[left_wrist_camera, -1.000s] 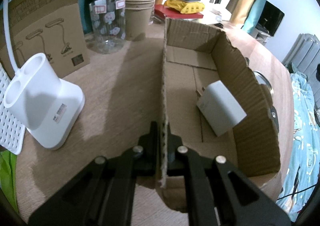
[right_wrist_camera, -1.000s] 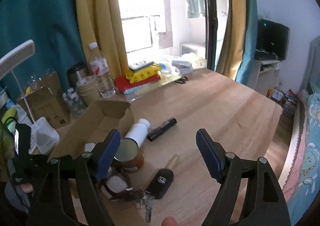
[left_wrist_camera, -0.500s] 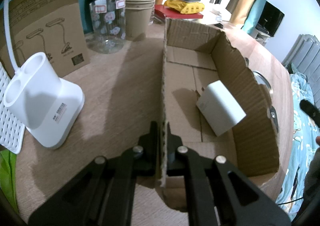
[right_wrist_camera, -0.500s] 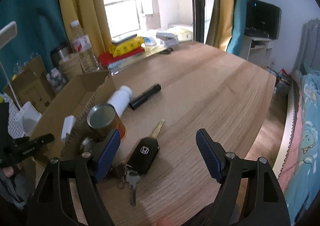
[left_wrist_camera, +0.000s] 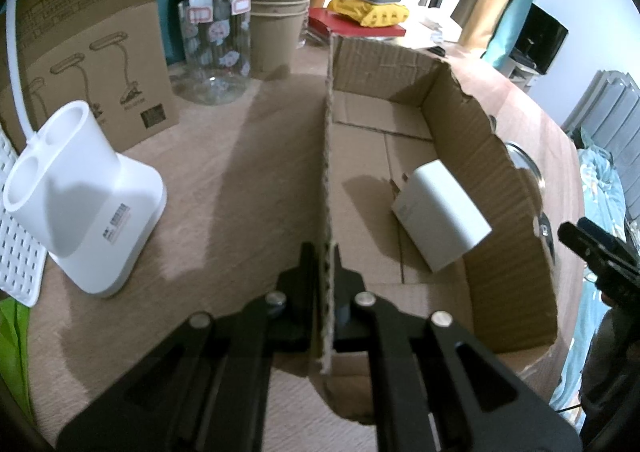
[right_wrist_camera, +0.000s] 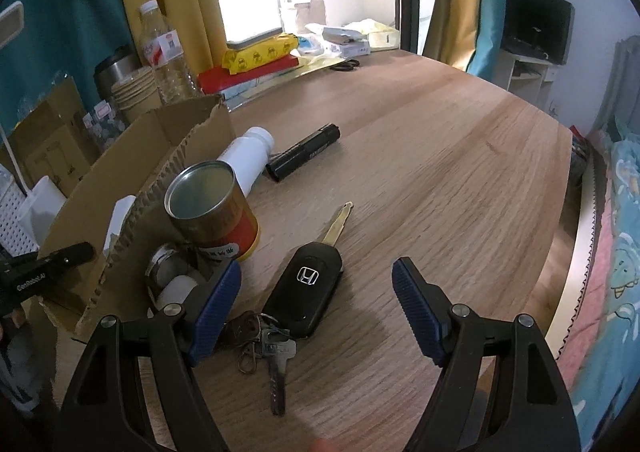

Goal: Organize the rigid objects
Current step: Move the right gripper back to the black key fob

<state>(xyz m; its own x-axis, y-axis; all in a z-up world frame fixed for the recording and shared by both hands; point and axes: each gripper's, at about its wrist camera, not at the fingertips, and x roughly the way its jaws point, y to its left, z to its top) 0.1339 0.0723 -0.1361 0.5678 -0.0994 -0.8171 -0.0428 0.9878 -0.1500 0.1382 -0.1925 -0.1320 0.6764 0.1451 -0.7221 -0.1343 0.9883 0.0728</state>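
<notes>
Cardboard is what the left gripper point(left_wrist_camera: 326, 272) pinches: its fingers are clamped on the near wall of the open cardboard box point(left_wrist_camera: 508, 212), which stands on the wooden counter point(right_wrist_camera: 440, 156). A white charger point(left_wrist_camera: 440, 216) lies inside the box. The right gripper point(right_wrist_camera: 316, 304) hangs with fingers wide apart above a black car key point(right_wrist_camera: 304, 290) with a key ring. Just beside it stand a tin can point(right_wrist_camera: 210, 208), a white bottle point(right_wrist_camera: 248, 156) and a black flashlight point(right_wrist_camera: 304, 152).
</notes>
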